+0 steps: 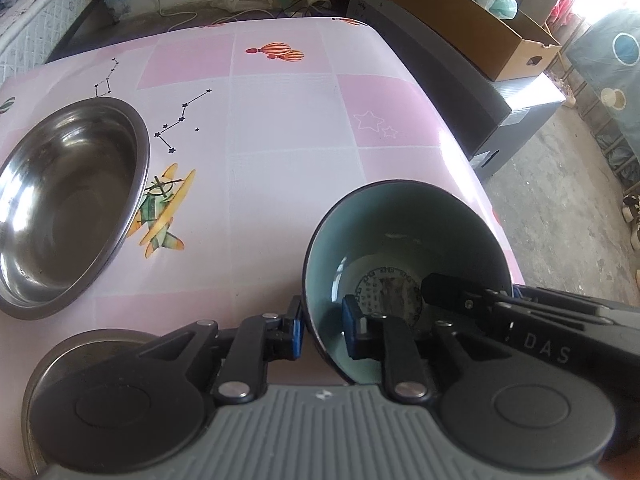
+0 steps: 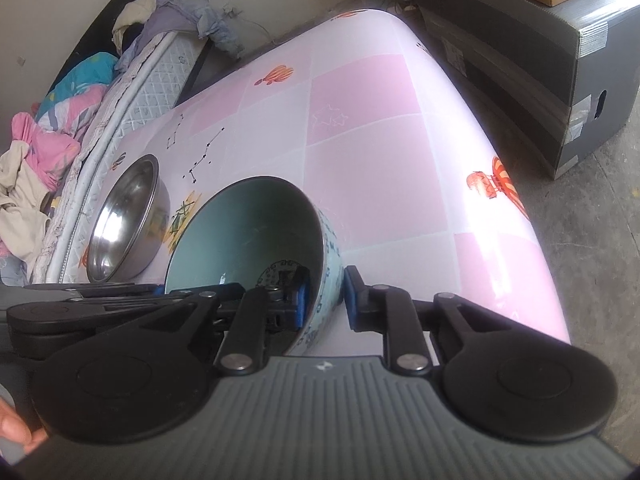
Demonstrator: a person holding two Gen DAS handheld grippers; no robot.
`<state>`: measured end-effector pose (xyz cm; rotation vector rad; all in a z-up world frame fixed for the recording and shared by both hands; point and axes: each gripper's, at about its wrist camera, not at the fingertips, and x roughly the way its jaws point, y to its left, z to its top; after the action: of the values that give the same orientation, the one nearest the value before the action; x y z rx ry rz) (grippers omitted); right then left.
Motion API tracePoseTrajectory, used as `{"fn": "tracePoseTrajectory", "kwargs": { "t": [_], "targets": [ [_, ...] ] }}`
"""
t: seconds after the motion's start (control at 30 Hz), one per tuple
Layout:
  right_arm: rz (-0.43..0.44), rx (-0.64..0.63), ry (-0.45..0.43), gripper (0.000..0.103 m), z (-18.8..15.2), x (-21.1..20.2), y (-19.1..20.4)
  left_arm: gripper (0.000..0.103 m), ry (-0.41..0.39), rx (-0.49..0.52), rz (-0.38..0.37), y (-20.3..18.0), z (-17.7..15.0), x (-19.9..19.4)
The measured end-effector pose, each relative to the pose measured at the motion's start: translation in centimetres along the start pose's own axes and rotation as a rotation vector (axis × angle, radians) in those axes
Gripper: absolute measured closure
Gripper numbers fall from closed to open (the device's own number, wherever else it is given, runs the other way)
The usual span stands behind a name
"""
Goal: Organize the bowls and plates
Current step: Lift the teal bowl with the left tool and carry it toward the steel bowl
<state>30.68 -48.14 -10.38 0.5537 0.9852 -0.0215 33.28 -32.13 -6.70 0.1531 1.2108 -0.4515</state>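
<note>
A ceramic bowl (image 1: 400,240), teal inside with a dark rim and a patterned bottom, sits near the right edge of the pink table (image 1: 280,120). My left gripper (image 1: 324,330) straddles its near-left wall. One pad is outside the wall; the other is inside, with a slim gap showing. My right gripper (image 2: 326,300) straddles the opposite wall of the bowl (image 2: 248,224), its pads also just off the wall. A steel bowl (image 1: 68,200) stands empty at the left and also shows in the right wrist view (image 2: 124,220). A steel plate (image 1: 80,344) lies under my left gripper.
The table drops off close to the right of the ceramic bowl. Beyond that edge stands a grey crate (image 1: 500,112) with a cardboard box (image 1: 472,20) on top. A bed with bedding (image 2: 60,120) runs along the table's left side. A hand (image 2: 16,432) shows at the lower left.
</note>
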Motion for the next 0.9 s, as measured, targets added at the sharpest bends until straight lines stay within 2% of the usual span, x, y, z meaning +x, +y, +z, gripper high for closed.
{"fn": "tracePoseTrajectory", "kwargs": {
  "t": [0.4, 0.9],
  "targets": [
    [-0.024, -0.028, 0.003, 0.088, 0.0, -0.2, 0.8, 0.083, -0.003, 0.001, 0.023, -0.1, 0.1, -0.8],
    [-0.031, -0.039, -0.005, 0.089, 0.5, -1.1, 1.5, 0.083, -0.024, -0.014, 0.006, 0.2, 0.3, -2.2]
  ]
}}
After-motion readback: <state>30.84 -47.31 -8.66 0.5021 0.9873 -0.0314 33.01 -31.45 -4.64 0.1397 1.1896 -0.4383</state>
